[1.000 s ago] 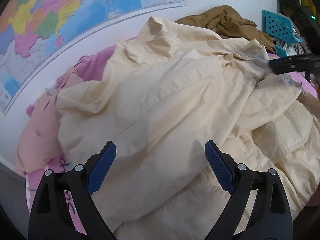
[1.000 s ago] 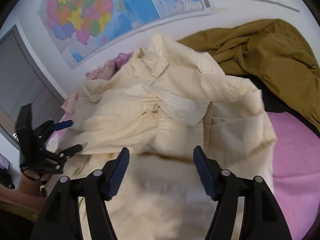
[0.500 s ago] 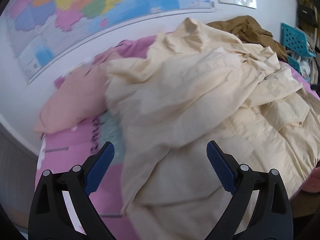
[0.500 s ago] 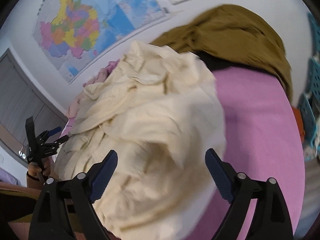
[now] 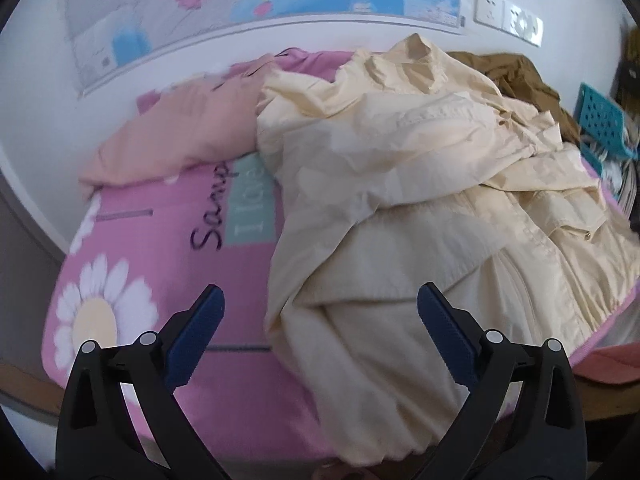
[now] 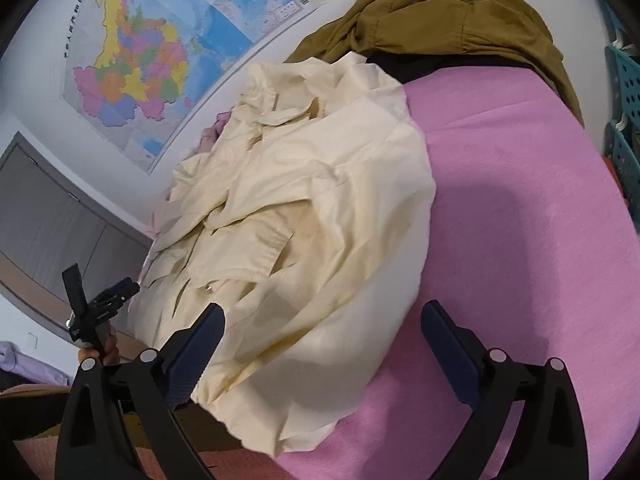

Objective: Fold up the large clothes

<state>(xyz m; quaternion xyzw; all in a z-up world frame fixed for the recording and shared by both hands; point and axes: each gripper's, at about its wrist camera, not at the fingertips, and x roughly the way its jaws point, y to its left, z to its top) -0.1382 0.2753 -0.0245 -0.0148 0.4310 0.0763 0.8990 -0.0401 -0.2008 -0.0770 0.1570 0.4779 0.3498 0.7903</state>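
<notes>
Pink bedspread (image 6: 520, 208), cream jacket (image 6: 312, 216) crumpled, collar toward wall (map-hung)

- Cream jacket (image 6: 304, 216) heaped on pink bed cover (image 6: 532, 216), crumpled.
- Right gripper (image 6: 322, 330) fingers just opened wide, above jacket hem, gripping nothing.
- Olive garment (image 6: 448, 20) beyond, by wall map (image 6: 160, 52).
- Left gripper (image 6: 100, 304) at left edge.
</notes>
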